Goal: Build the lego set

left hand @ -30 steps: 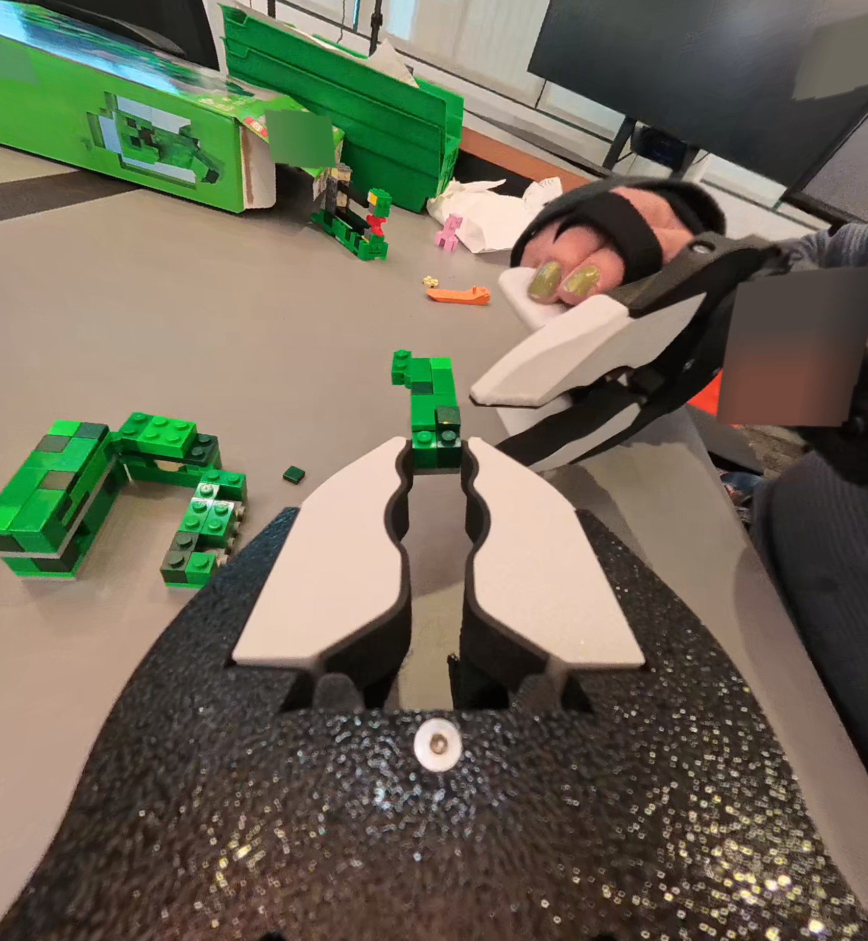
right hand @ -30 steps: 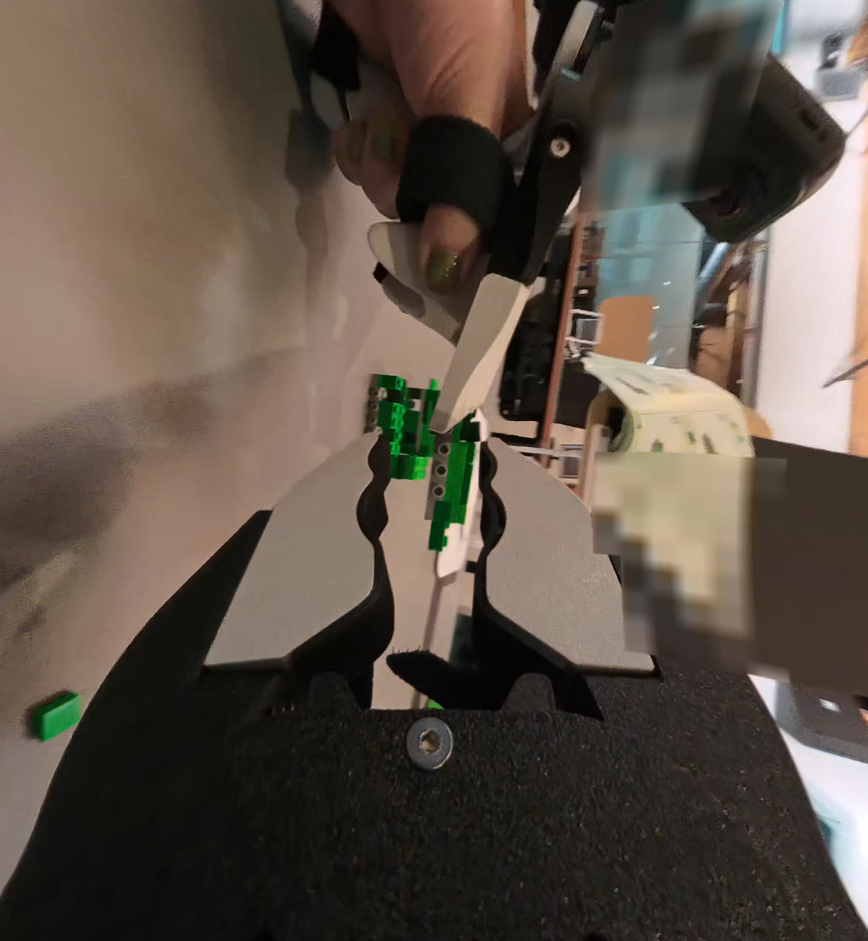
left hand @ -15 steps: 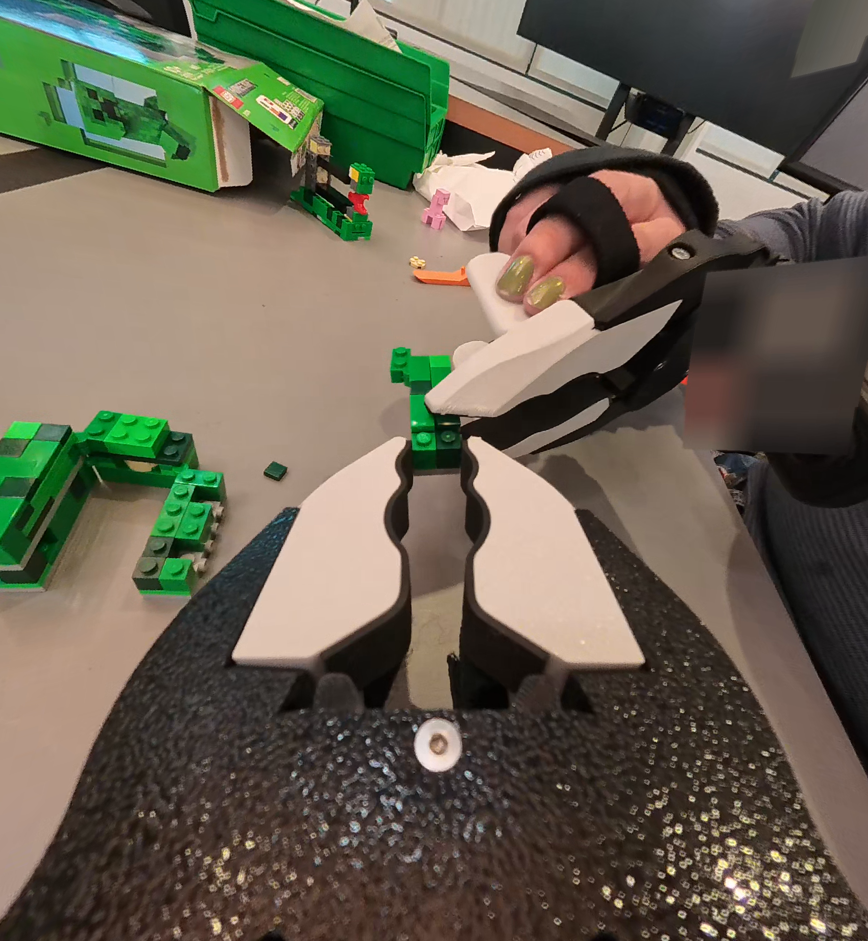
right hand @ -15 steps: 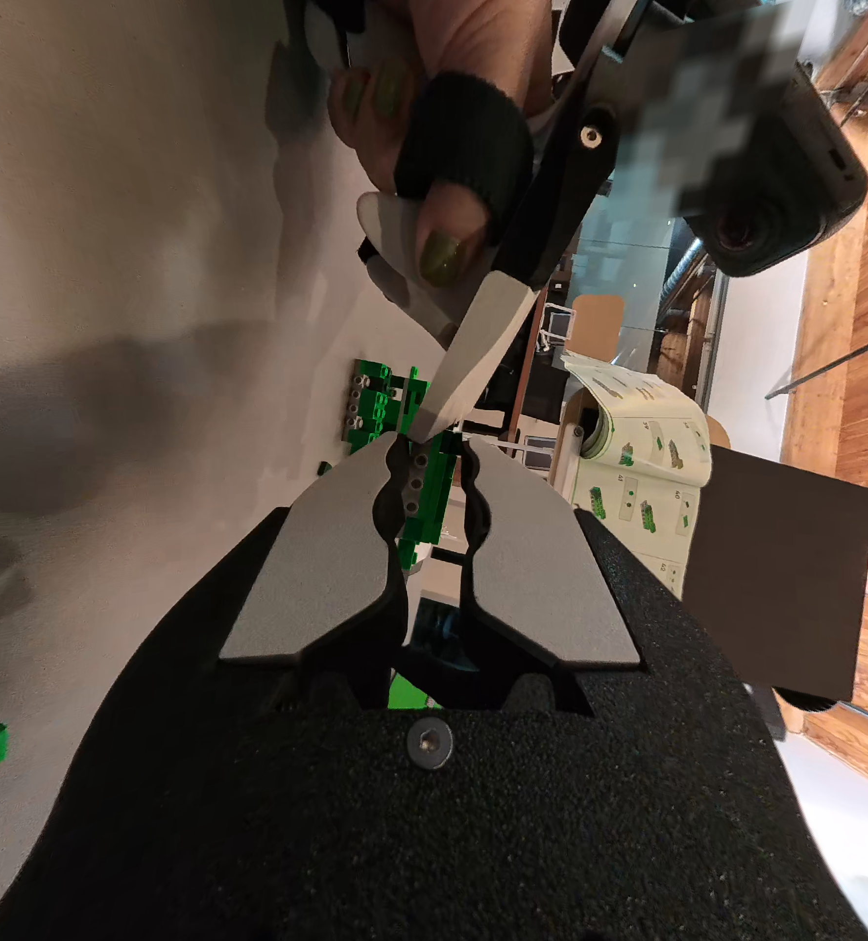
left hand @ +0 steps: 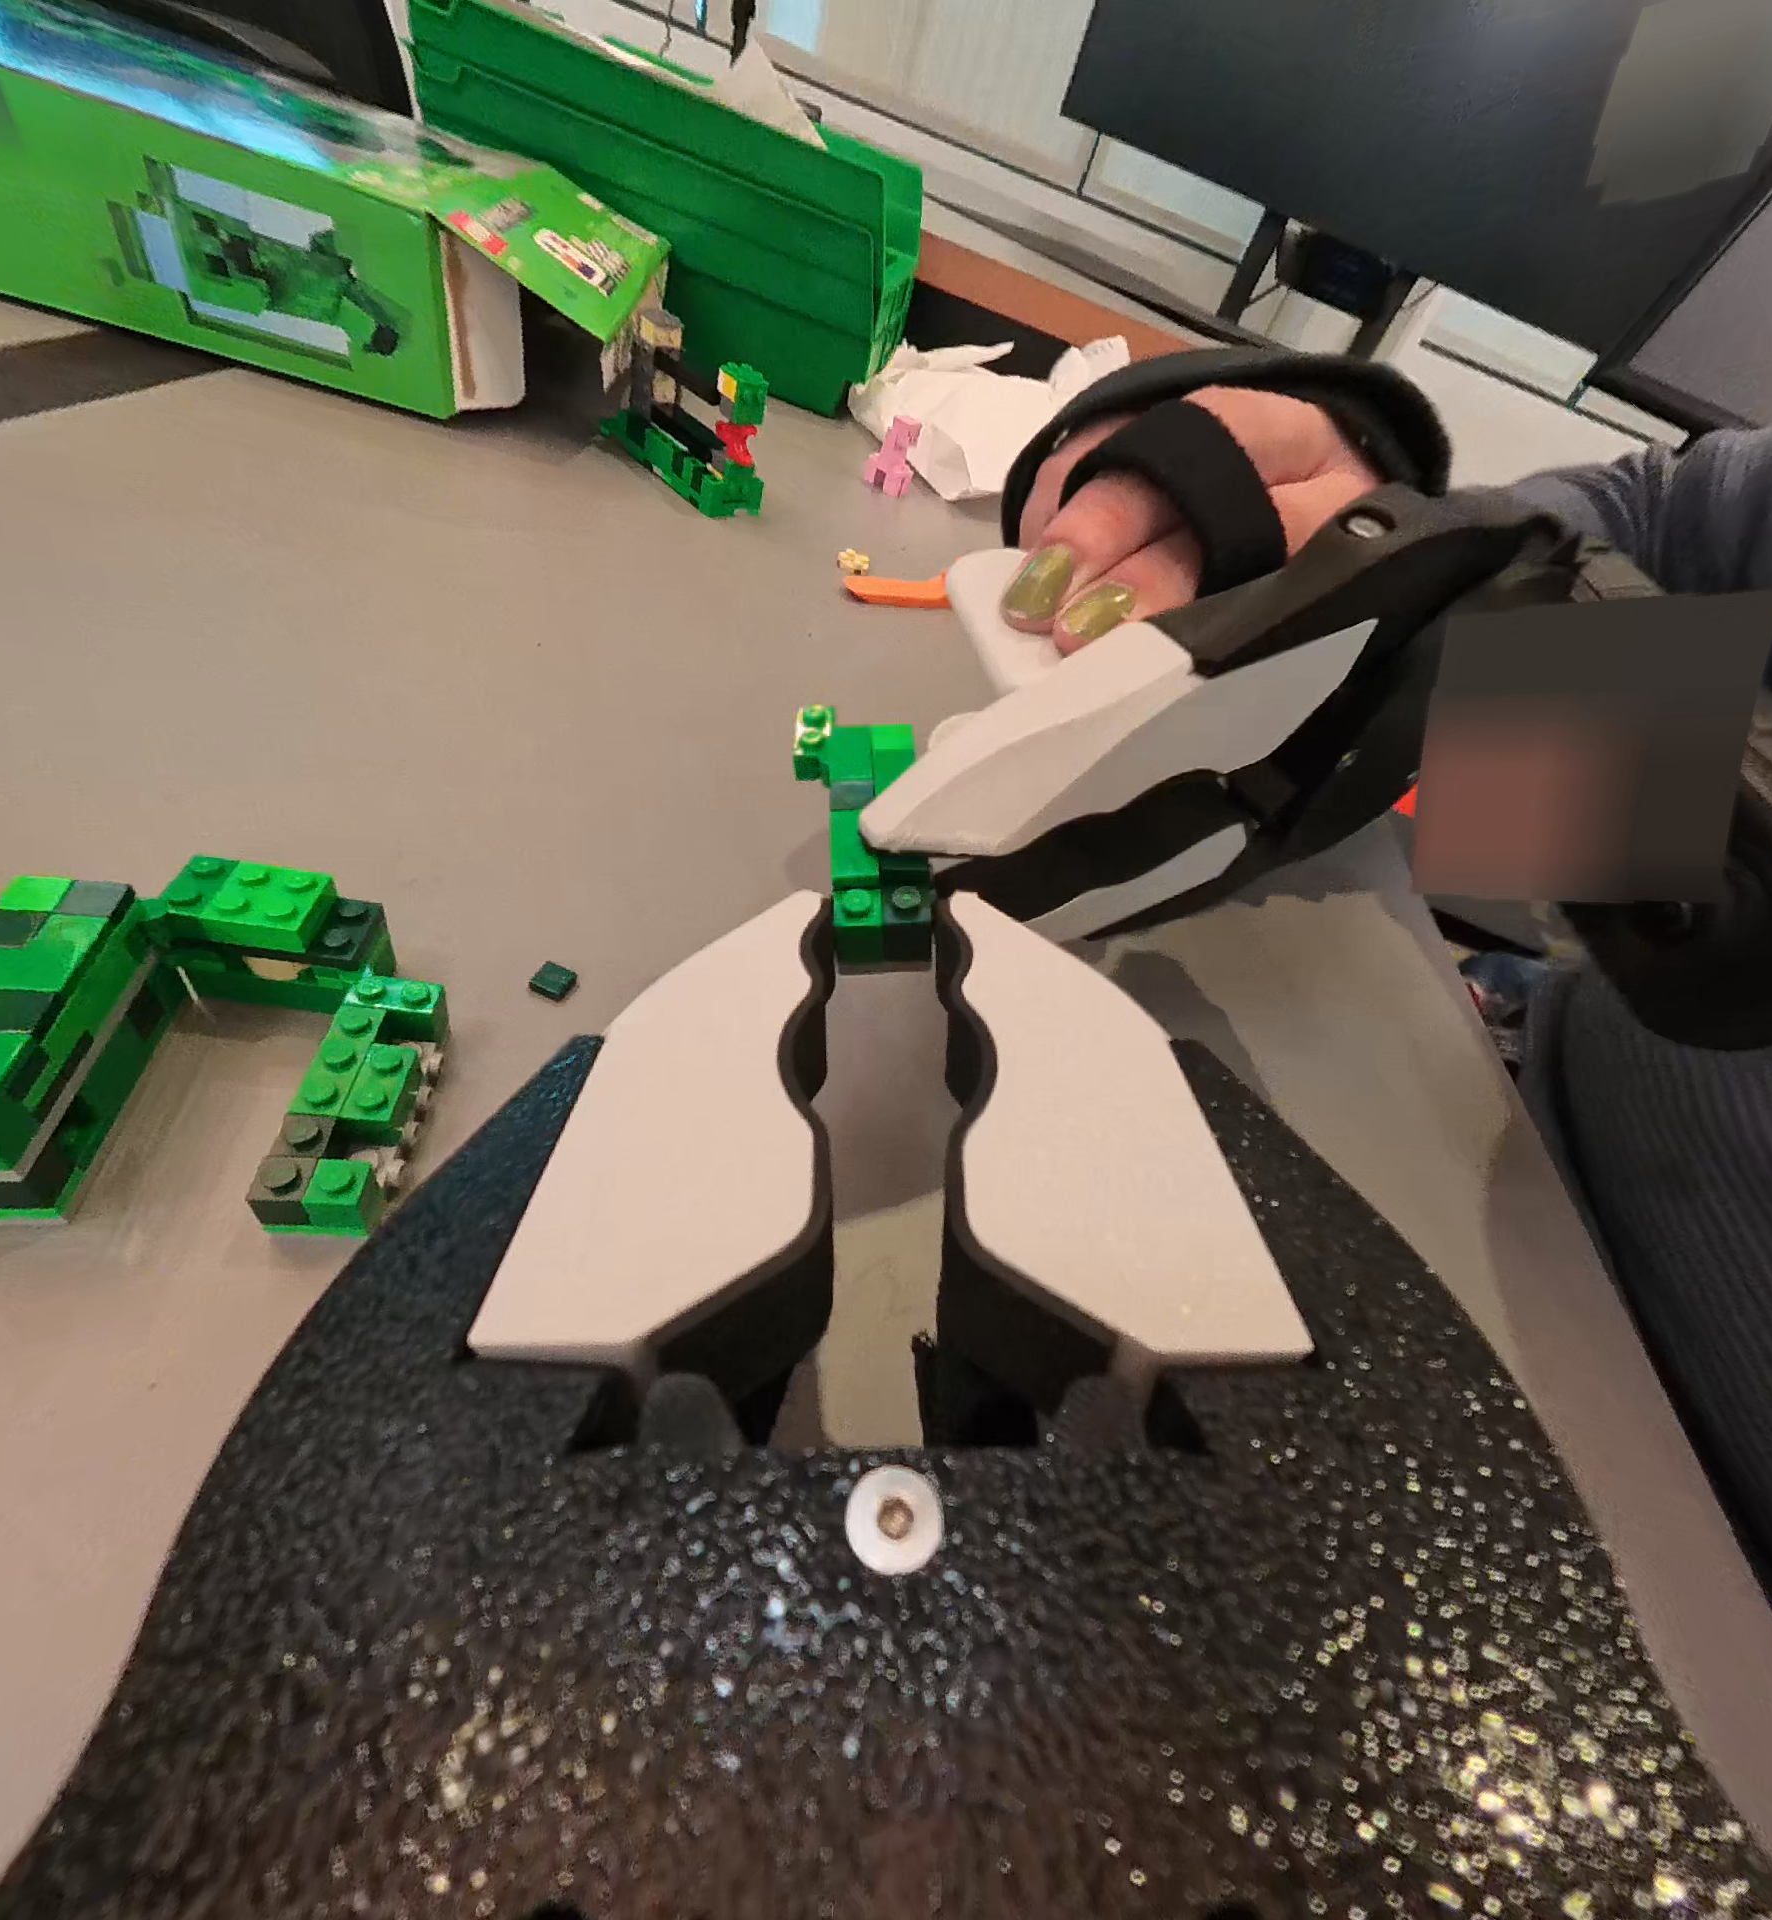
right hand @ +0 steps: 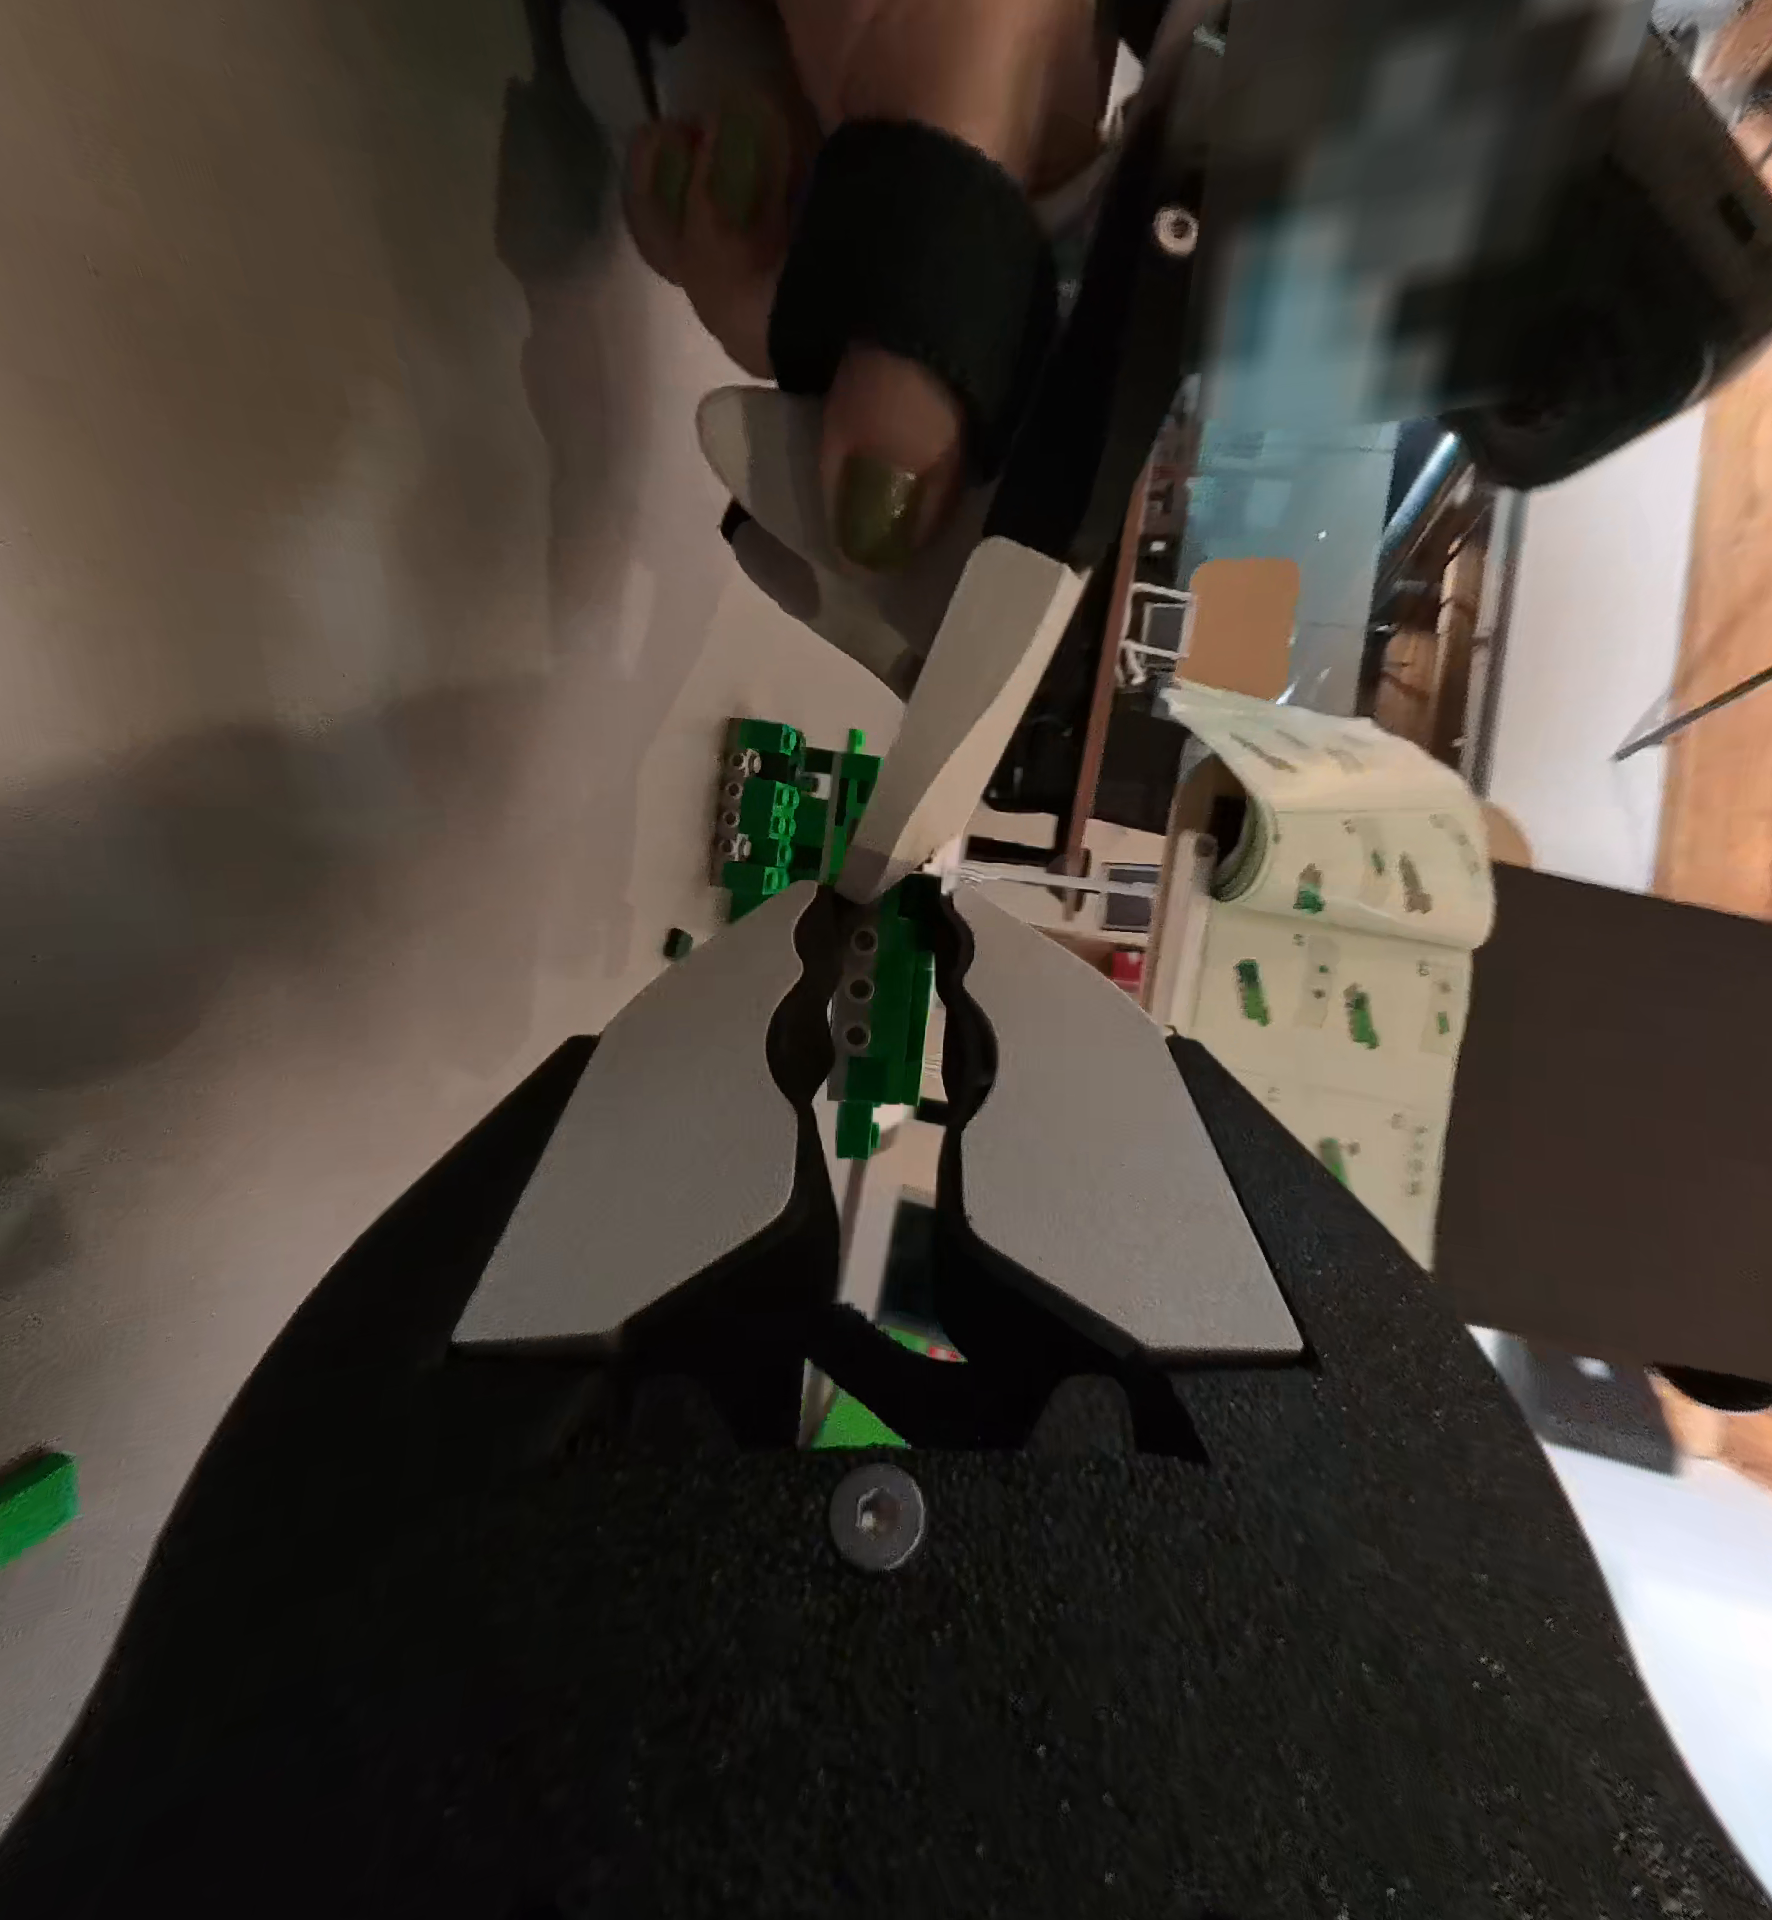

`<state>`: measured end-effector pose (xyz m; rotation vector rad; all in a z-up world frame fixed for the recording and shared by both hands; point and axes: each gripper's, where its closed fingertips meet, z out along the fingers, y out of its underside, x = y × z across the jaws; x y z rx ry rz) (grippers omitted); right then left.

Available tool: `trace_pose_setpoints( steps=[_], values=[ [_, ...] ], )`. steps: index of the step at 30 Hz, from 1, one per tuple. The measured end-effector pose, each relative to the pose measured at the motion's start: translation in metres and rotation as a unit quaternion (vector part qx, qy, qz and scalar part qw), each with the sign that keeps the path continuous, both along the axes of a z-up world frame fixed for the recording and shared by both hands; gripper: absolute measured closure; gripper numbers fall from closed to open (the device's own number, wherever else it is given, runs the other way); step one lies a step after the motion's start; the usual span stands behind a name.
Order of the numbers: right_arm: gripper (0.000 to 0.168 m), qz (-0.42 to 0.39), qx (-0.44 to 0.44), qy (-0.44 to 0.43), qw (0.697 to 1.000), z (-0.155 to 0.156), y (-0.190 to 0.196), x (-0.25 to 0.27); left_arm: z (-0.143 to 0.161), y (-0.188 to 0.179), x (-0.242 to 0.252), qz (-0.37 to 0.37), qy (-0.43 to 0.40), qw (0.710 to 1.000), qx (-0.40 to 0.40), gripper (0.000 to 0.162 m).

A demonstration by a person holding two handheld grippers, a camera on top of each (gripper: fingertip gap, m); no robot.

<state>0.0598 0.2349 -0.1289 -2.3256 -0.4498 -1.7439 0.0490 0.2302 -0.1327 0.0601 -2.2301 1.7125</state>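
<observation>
A narrow green Lego strip [left hand: 851,769] is held off the grey table [left hand: 446,644]. My left gripper [left hand: 882,904] is shut on its near end. My right gripper [left hand: 897,847] comes in from the right, with one finger above and one below the strip's middle. In the right wrist view the right gripper [right hand: 887,914] is shut on the strip [right hand: 887,1018], which lies lengthwise between the fingers. One left gripper finger [right hand: 955,748] reaches down to the strip's far end. A larger green Lego build [left hand: 134,997] lies on the table at the left.
A small dark green tile [left hand: 554,980] lies near the build. At the back are a green box [left hand: 238,239], a small figure build [left hand: 695,436], a pink piece [left hand: 892,457] and an orange piece [left hand: 892,590]. An instruction booklet [right hand: 1329,894] stands nearby. A loose green brick [right hand: 20,1507] lies on the table.
My right gripper has moved left onto the green strip and its fingers have narrowed around it. My left gripper has kept its hold on the strip's end.
</observation>
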Motion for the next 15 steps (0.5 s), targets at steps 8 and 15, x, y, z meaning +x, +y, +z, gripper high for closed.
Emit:
trace_pose_setpoints(
  steps=[8, 15],
  values=[
    [0.152, -0.003, 0.137, 0.141, 0.981, -0.003, -0.005, -0.003, 0.000, 0.010, 0.008, 0.016, -0.213, 0.977, 0.005, 0.116],
    [0.152, 0.018, 0.198, 0.241, 0.950, 0.003, -0.003, -0.013, 0.010, 0.007, -0.008, 0.011, -0.374, 0.927, -0.033, 0.138]
  ],
)
